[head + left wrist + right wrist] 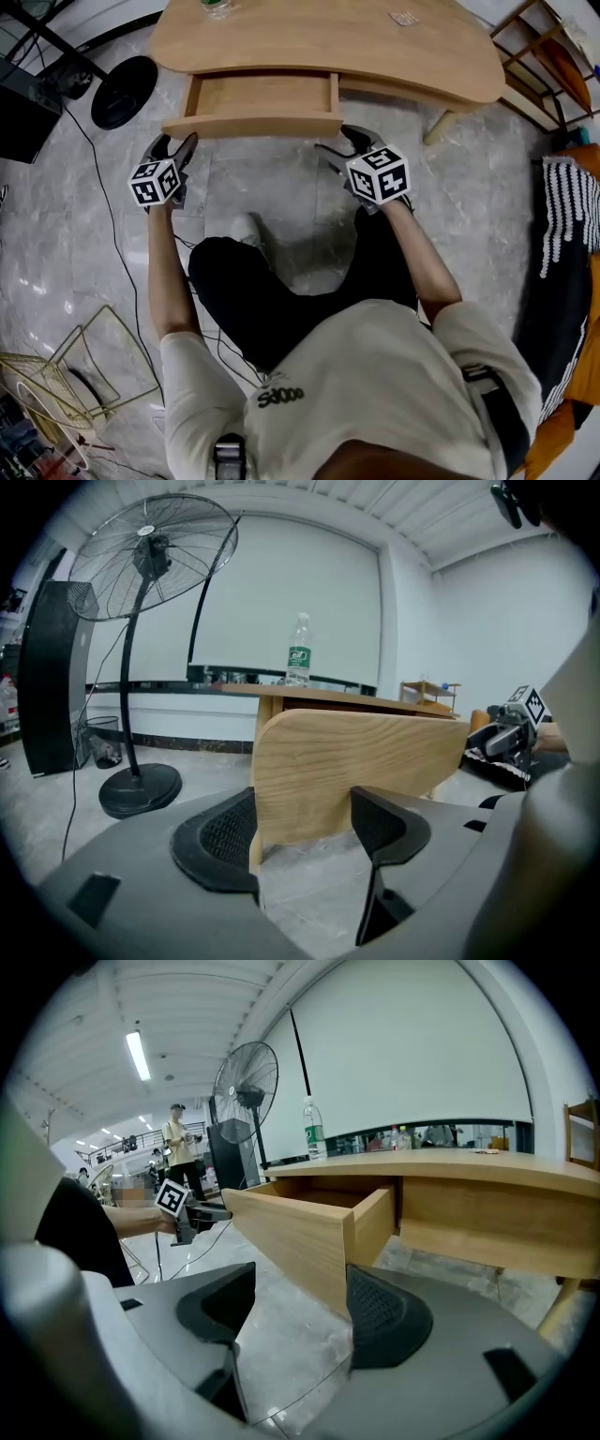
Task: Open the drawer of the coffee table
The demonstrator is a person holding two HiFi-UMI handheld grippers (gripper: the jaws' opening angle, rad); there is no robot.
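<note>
The light wooden coffee table (328,42) has its drawer (262,94) pulled out toward me, and the inside looks empty. My left gripper (176,142) sits just in front of the left end of the drawer front (253,127). In the left gripper view the panel (356,752) stands just beyond the open left gripper (300,827), with floor showing between the pads. My right gripper (339,141) is at the drawer's right front corner. In the right gripper view that corner (300,1232) lies close to the right pad of the open right gripper (300,1302), not clamped.
A water bottle (298,651) and a small flat item (404,18) rest on the tabletop. A standing fan (150,592) with its black base (124,91) is left of the table, by a black speaker (52,682). A wire rack (84,375) lies on the floor at lower left; a wooden shelf (544,56) stands right.
</note>
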